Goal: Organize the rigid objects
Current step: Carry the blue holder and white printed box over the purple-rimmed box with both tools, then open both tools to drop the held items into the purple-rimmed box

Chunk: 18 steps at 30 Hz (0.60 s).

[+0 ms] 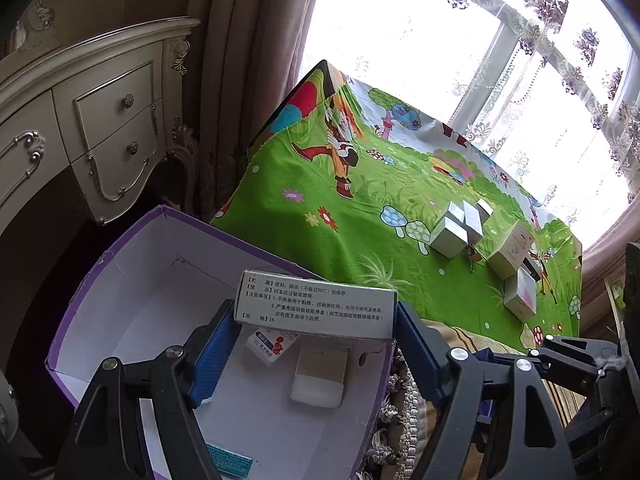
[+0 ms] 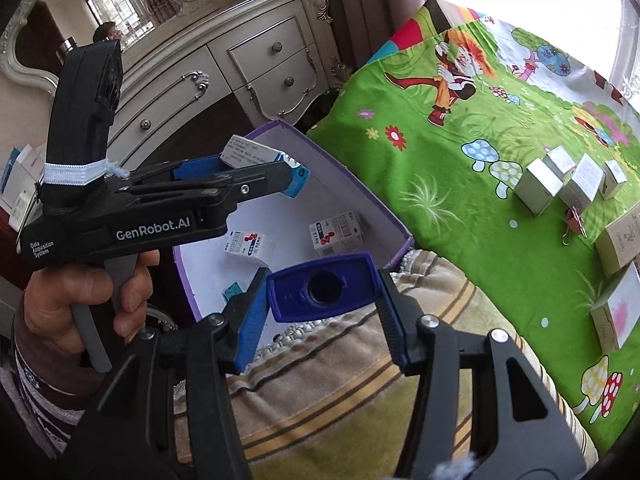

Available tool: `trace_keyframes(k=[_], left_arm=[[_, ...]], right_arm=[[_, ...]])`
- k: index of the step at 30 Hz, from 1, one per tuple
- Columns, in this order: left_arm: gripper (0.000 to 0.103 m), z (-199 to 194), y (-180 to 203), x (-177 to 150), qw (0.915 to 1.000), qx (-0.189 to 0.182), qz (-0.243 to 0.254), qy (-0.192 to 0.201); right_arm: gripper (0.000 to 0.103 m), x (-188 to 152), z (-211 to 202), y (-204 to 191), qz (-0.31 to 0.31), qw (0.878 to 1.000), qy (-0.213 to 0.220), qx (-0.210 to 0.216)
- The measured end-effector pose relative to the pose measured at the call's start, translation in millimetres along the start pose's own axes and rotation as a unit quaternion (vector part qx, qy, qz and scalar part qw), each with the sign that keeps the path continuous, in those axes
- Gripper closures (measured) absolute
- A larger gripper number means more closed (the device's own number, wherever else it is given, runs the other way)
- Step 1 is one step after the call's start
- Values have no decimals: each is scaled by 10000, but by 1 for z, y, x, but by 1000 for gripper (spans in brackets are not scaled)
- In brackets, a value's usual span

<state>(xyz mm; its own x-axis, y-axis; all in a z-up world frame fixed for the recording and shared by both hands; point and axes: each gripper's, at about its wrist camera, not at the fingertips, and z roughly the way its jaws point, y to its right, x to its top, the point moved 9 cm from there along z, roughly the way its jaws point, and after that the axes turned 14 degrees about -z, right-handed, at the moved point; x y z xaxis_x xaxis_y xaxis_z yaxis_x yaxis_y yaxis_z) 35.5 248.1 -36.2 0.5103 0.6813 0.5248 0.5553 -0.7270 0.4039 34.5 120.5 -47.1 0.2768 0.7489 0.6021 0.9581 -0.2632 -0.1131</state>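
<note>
While clamped between ribbed blue fingers [image 1: 216,344], rectangular cardboard medicine box [image 1: 316,304].

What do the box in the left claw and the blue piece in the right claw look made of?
Medicine box: looks like thin printed cardboard, matte, with sharp folded edges and printed text. Blue piece: looks like moulded hard plastic, slightly glossy, with a round hole in its middle.

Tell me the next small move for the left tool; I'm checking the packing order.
Probably open the left tool to drop its medicine box: it hangs over the purple bin, where other boxes lie. The right tool holds a blue piece.
</note>
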Motion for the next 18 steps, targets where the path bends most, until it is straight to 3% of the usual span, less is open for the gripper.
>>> trace_keyframes(k=[4, 8, 18], left_arm=[[25, -2, -12, 2, 9999, 66, -115, 30], [24, 2, -19, -1, 9997, 191, -156, -3], [23, 10, -13, -9, 9992, 390, 13, -115]], right_arm=[[45, 2, 16, -25, -270, 9993, -119, 232], [28, 0, 24, -41, -522, 9979, -194, 322], [19, -10, 11, -11, -341, 9984, -209, -396]])
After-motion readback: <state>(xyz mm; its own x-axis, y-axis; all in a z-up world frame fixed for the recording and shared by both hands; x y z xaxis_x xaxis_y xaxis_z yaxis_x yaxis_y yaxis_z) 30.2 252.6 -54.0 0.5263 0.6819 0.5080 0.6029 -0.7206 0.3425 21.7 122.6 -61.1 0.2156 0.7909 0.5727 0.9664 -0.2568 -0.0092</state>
